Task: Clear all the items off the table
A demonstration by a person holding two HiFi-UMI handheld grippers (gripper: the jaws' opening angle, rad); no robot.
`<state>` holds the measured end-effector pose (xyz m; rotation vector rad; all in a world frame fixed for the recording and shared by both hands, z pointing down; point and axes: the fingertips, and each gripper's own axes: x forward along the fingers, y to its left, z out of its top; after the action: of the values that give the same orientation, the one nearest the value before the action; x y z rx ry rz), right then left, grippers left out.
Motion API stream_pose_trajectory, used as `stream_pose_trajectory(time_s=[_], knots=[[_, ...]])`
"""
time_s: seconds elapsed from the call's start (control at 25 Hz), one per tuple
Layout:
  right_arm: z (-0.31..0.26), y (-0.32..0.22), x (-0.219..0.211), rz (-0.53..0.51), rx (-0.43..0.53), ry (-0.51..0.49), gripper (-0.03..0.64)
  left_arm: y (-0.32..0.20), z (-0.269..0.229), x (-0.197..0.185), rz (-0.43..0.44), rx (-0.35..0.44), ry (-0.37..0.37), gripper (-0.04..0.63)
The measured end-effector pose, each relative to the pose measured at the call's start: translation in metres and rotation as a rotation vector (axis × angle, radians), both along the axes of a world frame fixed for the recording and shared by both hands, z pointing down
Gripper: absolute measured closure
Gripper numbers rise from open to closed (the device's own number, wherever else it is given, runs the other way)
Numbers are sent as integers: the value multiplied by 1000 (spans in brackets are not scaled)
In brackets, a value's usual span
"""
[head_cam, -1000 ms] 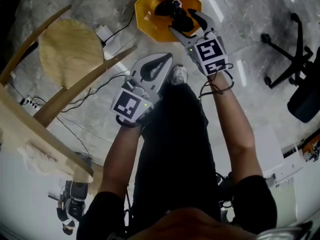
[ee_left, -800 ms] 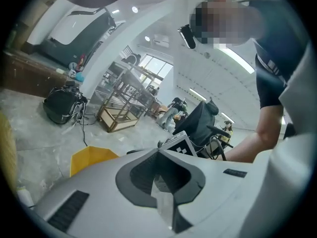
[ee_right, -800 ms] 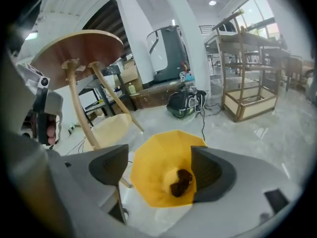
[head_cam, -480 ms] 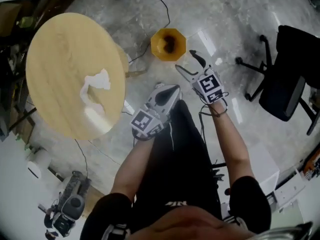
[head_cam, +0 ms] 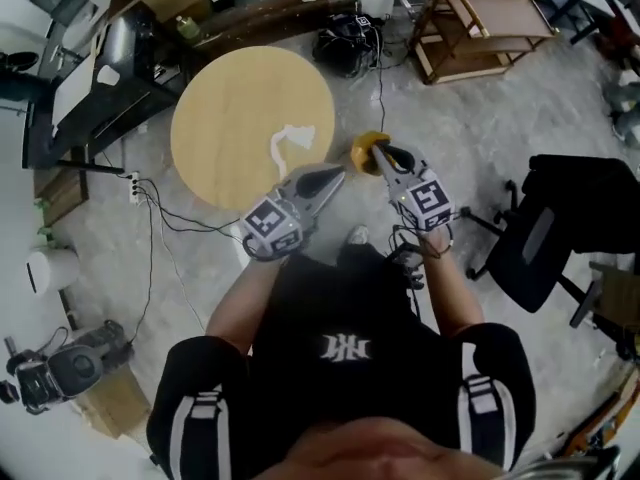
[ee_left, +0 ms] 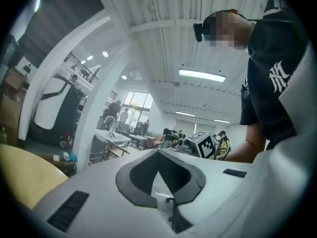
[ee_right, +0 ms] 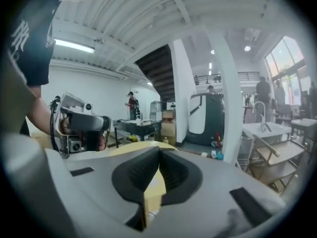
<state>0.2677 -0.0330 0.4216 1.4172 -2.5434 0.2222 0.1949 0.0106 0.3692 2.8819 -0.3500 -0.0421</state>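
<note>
We are holding the left gripper (head_cam: 333, 176), jaws together, empty; the right gripper (head_cam: 382, 154) jaws have just been closing on nothing. A white scrap (head_cam: 290, 146) is lying on the tabletop (head_cam: 225, 118), four o'clock.

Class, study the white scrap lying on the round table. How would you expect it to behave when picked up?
The white scrap looks thin and irregular, so it is probably floppy and very light. It seems to lie flat on the table, so it should not roll, though pushing may just crumple it.
</note>
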Motion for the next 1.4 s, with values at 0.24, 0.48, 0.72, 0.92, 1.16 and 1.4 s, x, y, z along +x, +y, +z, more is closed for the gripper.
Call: stream_pose_trajectory(time_s=[0.24,0.48,0.72,0.92,1.16,1.4], knots=[[-94,29,-122,-259,153,-31,617,24,-33,-124,-111,11,-22,583],[-113,75,-242,-408,88,-139,617,59,-59,-250,-216,26,1,583],[-106,118,-340,-518,21,-196,617,94,-46,-343,-283,-27,29,583],[-97,147,-364,-546,-23,-219,617,117,-32,-363,-250,-70,55,583],[-97,145,-345,-542,-45,-206,617,117,-37,-353,-267,-60,38,583],[-97,149,-342,-600,-28,-199,617,118,-38,-332,-228,-71,33,583]])
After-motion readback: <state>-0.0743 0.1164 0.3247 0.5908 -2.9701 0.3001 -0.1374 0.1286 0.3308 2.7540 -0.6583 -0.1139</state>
